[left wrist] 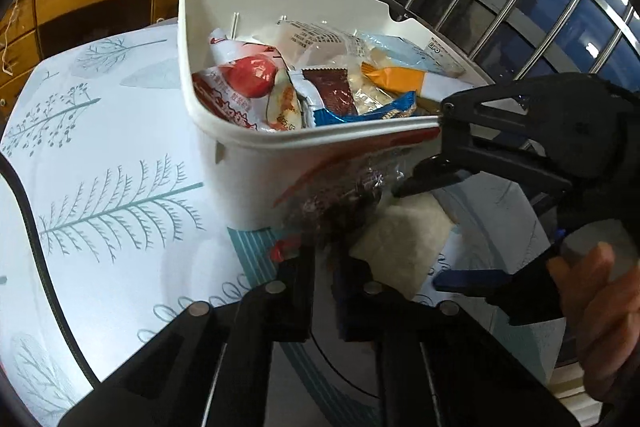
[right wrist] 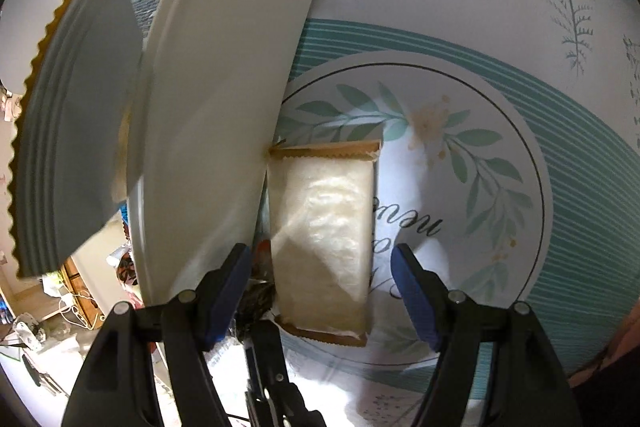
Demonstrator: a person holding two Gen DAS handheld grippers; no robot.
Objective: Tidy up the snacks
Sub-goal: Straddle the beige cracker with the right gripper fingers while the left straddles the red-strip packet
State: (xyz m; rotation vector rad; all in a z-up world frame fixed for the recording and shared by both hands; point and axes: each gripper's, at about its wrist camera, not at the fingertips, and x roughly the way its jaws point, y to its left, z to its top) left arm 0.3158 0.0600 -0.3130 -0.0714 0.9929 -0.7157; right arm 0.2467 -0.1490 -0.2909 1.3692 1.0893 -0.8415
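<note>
1. A white plastic bin (left wrist: 240, 179) stands on the round table with the leaf-print cloth (left wrist: 100, 131); everything else is placed against it.
2. Inside the bin lie mixed snack packets: a red-and-white apple-picture pouch (left wrist: 248, 87) at the near left corner, a brown wrapper (left wrist: 332, 87) beside it, an orange one (left wrist: 394, 79) further right, and a blue-edged wrapper (left wrist: 360, 113) against the near wall.
3. The left gripper (left wrist: 320, 267) is narrowed onto a clear packet of dark snacks with a red strip (left wrist: 340, 203), holding it up against the bin's outer front wall, below the rim.
4. A pale, whitish packet with brown crimped ends (right wrist: 320, 239) lies flat on the cloth, just beside the bin's base.
5. The right gripper (right wrist: 320, 291) hangs over that pale packet with its blue-padded fingers (right wrist: 412, 299) spread wide on either side of it, gripping nothing.
</note>
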